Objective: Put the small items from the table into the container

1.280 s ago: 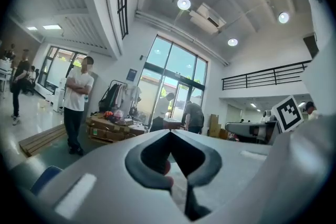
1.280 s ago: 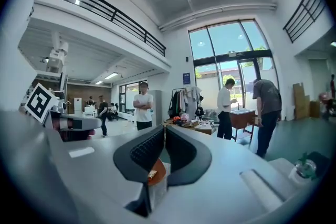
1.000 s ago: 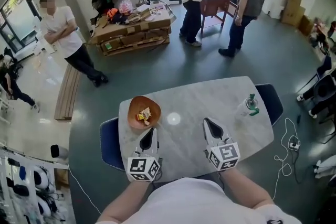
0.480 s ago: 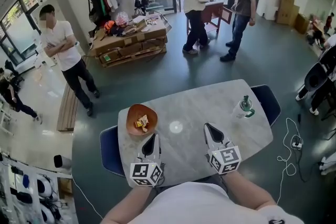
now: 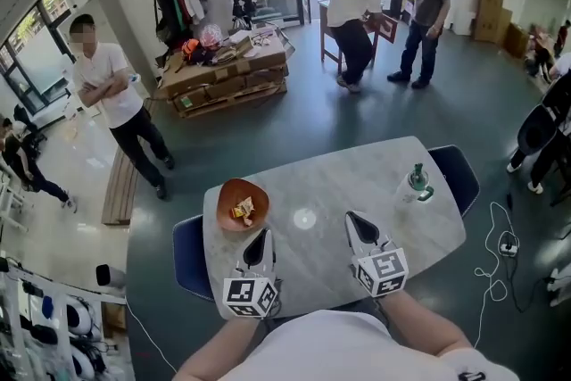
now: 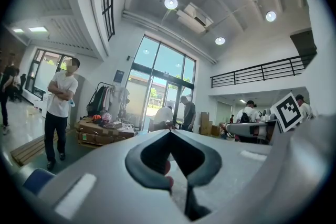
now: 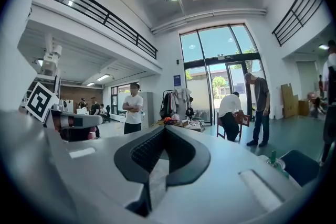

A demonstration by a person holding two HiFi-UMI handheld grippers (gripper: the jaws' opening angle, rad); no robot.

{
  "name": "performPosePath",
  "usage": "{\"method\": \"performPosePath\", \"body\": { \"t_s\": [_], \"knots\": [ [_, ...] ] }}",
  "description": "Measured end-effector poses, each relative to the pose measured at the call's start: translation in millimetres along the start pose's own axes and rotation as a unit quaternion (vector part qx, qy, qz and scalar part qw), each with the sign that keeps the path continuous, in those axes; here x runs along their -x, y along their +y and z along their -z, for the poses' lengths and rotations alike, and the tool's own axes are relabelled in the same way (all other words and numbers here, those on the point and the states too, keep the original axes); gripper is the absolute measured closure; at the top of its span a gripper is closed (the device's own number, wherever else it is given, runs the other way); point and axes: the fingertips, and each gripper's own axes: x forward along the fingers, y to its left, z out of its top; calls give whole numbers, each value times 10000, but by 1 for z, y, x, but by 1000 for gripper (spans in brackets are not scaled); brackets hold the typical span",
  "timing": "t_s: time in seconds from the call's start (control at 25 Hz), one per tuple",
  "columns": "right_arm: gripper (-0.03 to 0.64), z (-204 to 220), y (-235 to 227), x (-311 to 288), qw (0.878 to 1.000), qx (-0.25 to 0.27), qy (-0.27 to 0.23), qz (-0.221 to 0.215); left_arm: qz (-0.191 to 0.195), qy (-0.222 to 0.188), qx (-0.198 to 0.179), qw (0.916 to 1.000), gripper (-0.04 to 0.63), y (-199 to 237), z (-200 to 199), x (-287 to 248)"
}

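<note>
Fingers [image 5: 258,249] on my left gripper [image 5: 260,236] and right gripper [image 5: 352,219] are pressed together, empty; the wooden bowl [image 5: 224,192] sits just far-left of my left gripper, the nearer.

Table [image 5: 357,178]: pale marble-look top, smooth, glossy. Bowl [image 5: 222,208]: orange-brown, smooth, wood-like.

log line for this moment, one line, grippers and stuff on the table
left gripper: shut, empty | right gripper: shut, empty | bowl: holds small items | cup: upright on table, right side
</note>
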Motion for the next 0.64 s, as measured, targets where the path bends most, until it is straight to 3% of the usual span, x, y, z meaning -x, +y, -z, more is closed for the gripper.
{"method": "performPosePath", "body": {
  "t_s": [0.64],
  "knots": [
    [591, -7, 17, -10, 9998, 66, 12, -170, -137, -100, 99, 9998, 591, 17, -7, 10]
  ]
}}
